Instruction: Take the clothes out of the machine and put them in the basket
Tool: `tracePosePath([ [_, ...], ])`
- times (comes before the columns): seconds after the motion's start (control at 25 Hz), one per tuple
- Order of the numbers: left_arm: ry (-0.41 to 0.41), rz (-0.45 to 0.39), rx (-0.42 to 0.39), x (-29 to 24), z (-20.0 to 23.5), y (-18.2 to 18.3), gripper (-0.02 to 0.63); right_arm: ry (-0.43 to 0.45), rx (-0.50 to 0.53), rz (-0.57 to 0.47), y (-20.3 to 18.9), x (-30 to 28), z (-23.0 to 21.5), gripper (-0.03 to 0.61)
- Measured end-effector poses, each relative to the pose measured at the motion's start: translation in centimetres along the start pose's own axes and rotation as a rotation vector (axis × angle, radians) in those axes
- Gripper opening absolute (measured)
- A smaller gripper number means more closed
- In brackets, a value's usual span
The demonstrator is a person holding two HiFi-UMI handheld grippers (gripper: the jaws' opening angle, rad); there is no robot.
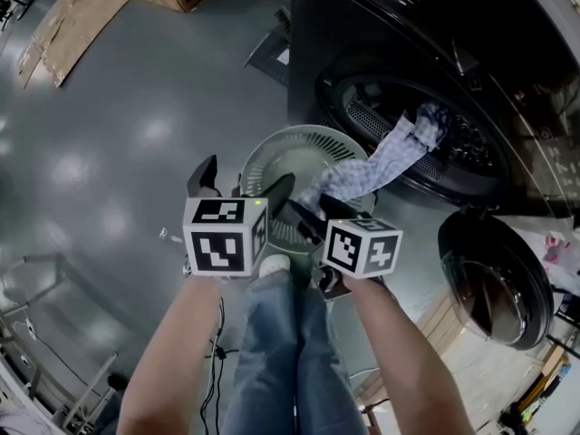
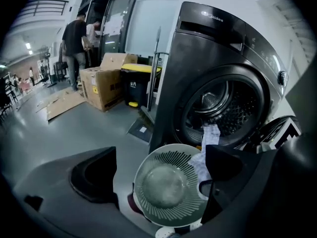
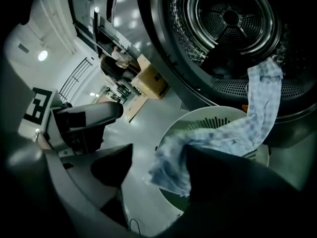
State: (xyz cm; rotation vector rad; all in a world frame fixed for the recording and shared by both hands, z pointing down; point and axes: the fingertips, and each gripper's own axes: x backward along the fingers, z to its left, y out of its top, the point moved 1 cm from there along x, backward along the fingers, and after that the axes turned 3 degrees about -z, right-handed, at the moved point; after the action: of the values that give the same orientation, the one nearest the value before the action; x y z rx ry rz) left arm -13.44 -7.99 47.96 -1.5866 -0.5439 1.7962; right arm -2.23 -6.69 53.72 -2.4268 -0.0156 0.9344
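Head view: we hold the right gripper (image 1: 319, 214) spread above the basket (image 1: 265, 155) so the patterned cloth (image 1: 381, 161), trailing from the machine (image 1: 362, 34), drops in; left gripper (image 1: 240, 185) gapes empty.

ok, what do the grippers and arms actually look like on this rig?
Both are handheld. The left gripper and right gripper have matte black, wedge-shaped jaws on grey bodies. Each carries a white cube with black square markers: left cube, right cube. The left forearm and right forearm are bare, with no sleeves in view. The person wears blue jeans.
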Motion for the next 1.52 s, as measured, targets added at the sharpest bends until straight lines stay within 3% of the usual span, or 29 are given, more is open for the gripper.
tracePosePath([
  [0.04, 0.000, 0.000, 0.002, -0.1, 0.1, -0.1, 0.563, -0.009, 0.022, 0.015, -0.4, -0.2, -0.3, 0.365],
  [0.16, -0.005, 0.006, 0.006, -0.5, 0.2, -0.8, 0.563, -0.072, 0.093, 0.032, -0.7, -0.2, -2.0, 0.371],
  [0.48, -0.046, 0.044, -0.013, -3.6, -1.8, -3.5, 0.563, -0.192, 0.093, -0.024, 0.7, 1.5, -8.5, 0.379],
  [0.84, -0.115, 0.047, -0.039, -8.7, -6.1, -4.9, 0.563, -0.314, 0.306, -0.079, 5.3, 3.0, -16.6, 0.377],
  [1.04, -0.144, 0.054, -0.078, -11.4, -7.7, -4.7, 0.563, -0.499, 0.464, -0.075, 9.6, 4.2, -23.2, 0.377],
  [1.24, -0.165, 0.019, -0.077, -13.8, -8.7, -4.0, 0.563, -0.642, 0.501, -0.093, 13.9, 5.1, -28.6, 0.377],
  [1.32, -0.170, 0.012, -0.085, -14.5, -8.9, -4.1, 0.563, -0.650, 0.492, -0.081, 14.5, 5.0, -30.0, 0.377],
  [1.52, -0.183, 0.016, -0.091, -15.9, -9.1, -4.3, 0.563, -0.504, 0.415, -0.020, 14.9, 4.0, -31.2, 0.388],
])
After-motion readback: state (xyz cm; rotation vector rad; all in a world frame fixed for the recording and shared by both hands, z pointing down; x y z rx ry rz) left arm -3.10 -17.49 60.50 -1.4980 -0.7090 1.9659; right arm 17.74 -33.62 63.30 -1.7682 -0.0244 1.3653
